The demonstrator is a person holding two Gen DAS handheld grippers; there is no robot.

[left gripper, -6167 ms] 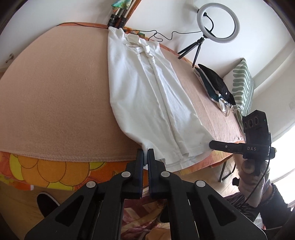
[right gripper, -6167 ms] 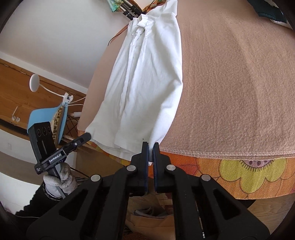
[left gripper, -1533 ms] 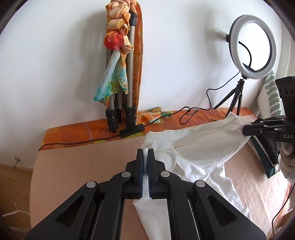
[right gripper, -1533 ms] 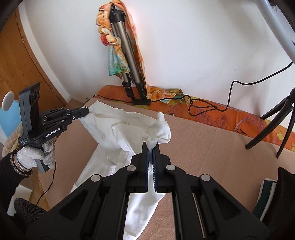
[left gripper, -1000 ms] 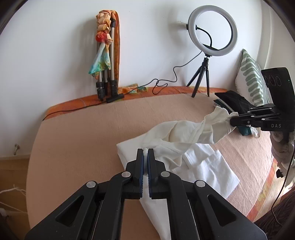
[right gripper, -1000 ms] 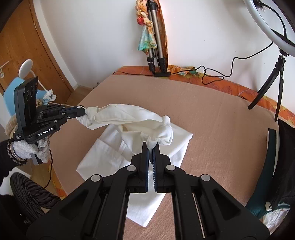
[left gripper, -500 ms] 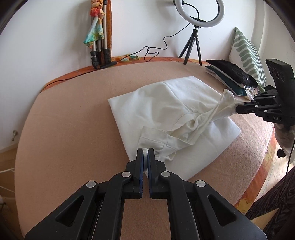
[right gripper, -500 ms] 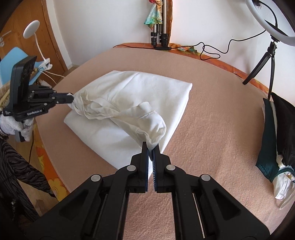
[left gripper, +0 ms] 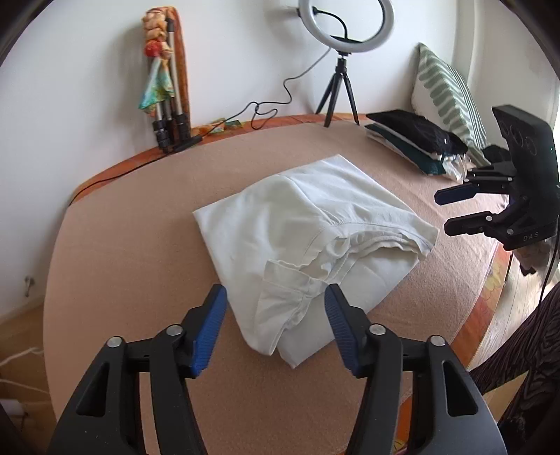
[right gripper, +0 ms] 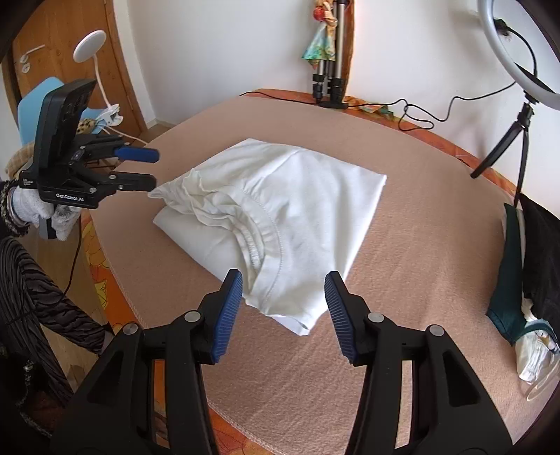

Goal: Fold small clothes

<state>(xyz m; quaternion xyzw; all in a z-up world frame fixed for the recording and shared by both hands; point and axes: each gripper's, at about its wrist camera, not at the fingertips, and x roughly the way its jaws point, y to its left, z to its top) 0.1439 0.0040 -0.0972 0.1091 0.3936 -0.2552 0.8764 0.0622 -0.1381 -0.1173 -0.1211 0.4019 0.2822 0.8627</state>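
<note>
A white shirt [left gripper: 308,217] lies folded over on the peach blanket [left gripper: 140,245], its hem bunched along the near edge. My left gripper [left gripper: 274,294] hovers over the near corner of the shirt; its jaws are opening and the blue pads [left gripper: 210,325] stand apart from the cloth lying between them. In the right wrist view the same shirt [right gripper: 297,196] lies ahead. The right gripper [right gripper: 283,280] is over its other near corner, jaws also opening, with no pad touching the cloth. Each gripper also shows from the side in the other view: right gripper [left gripper: 442,211], left gripper [right gripper: 154,168].
A ring light on a tripod [left gripper: 344,28] and a folded tripod with a colourful scarf [left gripper: 168,87] stand at the far wall, with a black cable [left gripper: 266,112] between them. Dark folded clothes [left gripper: 413,140] and a striped pillow [left gripper: 448,98] lie right. The bed edge [right gripper: 115,280] runs near left.
Both grippers carried the shirt's hem over the rest of the shirt while shut on it, lowered it, and have now let go. The hem lies on the folded pile.
</note>
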